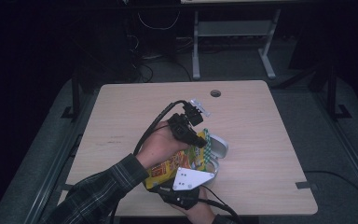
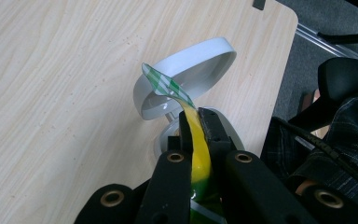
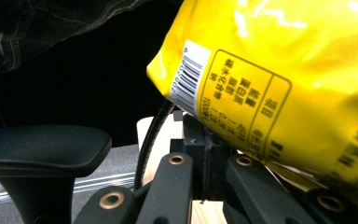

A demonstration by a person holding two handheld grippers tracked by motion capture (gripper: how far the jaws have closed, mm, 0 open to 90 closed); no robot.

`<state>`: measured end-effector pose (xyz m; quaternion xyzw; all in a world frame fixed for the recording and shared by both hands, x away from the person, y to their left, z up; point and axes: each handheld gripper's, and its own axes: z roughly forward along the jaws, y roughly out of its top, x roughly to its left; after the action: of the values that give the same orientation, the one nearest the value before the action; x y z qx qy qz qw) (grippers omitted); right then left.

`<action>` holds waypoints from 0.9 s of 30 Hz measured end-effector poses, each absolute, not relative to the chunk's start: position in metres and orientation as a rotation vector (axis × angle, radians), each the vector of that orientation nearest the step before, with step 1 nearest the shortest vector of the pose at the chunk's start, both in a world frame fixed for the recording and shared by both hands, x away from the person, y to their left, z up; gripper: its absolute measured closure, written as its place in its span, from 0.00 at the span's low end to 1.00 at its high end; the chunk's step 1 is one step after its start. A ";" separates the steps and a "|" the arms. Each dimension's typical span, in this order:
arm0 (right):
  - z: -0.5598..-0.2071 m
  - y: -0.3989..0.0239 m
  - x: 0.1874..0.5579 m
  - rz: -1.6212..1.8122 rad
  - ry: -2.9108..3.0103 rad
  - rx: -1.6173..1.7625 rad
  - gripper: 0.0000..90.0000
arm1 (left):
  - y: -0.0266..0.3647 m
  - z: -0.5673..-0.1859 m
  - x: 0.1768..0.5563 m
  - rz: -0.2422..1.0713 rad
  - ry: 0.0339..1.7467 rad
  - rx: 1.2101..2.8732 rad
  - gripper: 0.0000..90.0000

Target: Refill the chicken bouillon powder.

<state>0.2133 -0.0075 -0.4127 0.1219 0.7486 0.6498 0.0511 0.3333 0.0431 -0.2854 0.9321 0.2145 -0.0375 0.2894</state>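
high view: left gripper (image 1: 200, 138) tilted down over white tin (image 1: 218, 150) on table (image 1: 261, 135), right gripper (image 1: 179, 193) just below it | left gripper view: jaws clamped on yellow bag (image 2: 198, 154) edge above tin (image 2: 186, 79) | right gripper view: jaws closed at bag (image 3: 279, 79) underside; grip unclear.

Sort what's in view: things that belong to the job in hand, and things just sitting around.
In the job:
- yellow snack bag, pinched at its top edge by the left tool
- right tool, at the bag's lower end
- white hinged tin, open

Just around:
- wooden table
- chair armrest
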 end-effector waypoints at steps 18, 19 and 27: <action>-0.413 -0.008 0.212 1.976 2.272 0.359 1.00 | 0.043 -0.286 0.333 -0.110 0.580 2.482 1.00; -0.412 -0.008 0.212 1.977 2.271 0.358 1.00 | 0.043 -0.285 0.333 -0.110 0.580 2.482 1.00; -0.412 -0.008 0.211 1.987 2.259 0.353 1.00 | 0.043 -0.285 0.333 -0.118 0.587 2.482 1.00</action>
<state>0.2113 -0.0080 -0.4119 0.1165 0.7445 0.6550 0.0561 0.3328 0.0431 -0.2850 0.9303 0.2201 -0.0443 0.2900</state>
